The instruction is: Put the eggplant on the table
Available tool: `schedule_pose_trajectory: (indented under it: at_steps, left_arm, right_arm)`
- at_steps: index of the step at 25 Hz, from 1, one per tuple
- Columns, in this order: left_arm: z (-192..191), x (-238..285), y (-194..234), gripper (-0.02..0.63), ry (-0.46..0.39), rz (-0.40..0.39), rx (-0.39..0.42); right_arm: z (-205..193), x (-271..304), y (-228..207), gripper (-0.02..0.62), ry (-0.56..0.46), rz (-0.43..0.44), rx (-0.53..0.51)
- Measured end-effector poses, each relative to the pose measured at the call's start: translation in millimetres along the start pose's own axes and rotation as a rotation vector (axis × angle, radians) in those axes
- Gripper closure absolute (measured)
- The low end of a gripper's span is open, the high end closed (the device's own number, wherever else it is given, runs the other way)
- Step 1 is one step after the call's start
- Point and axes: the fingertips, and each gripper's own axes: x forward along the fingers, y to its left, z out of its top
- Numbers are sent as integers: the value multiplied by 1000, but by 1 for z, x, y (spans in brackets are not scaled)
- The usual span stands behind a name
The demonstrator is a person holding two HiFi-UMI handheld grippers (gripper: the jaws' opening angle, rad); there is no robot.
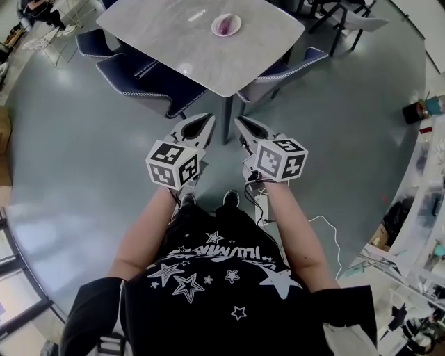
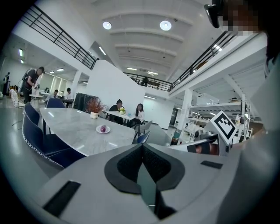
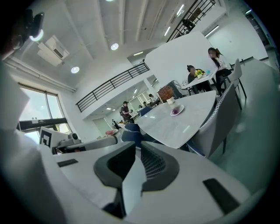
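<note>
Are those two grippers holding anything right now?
Nothing. The left gripper and right gripper are both shut, empty; the eggplant sits on a plate.

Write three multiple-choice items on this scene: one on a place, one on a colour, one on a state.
1. Where does the eggplant lie?
A. on the plate on the table
B. on the floor
C. on a shelf

2. What colour are the chairs at the table?
A. red
B. blue
C. yellow

3. How do the left claw and right claw stand?
A. wide open
B. shut, empty
C. shut on the eggplant

Answers: 1 A, since the head view shows it on the plate on the tabletop. 2 B, since the seats are dark blue. 3 B, since each gripper view shows the jaws together with nothing between them.
</note>
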Motion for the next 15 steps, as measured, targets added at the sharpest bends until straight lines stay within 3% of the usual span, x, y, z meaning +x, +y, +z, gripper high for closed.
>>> schedule_pose_trajectory:
  at_steps: [6,15]
  left_arm:
    - [3,-30,17,598,-20,-8,3]
    - [12,-94,48,598,-38,-65,-3]
  right_arm:
    - [3,14,27,552,-30,-21,-41]
    - [3,28,88,552,-103,-139,-112]
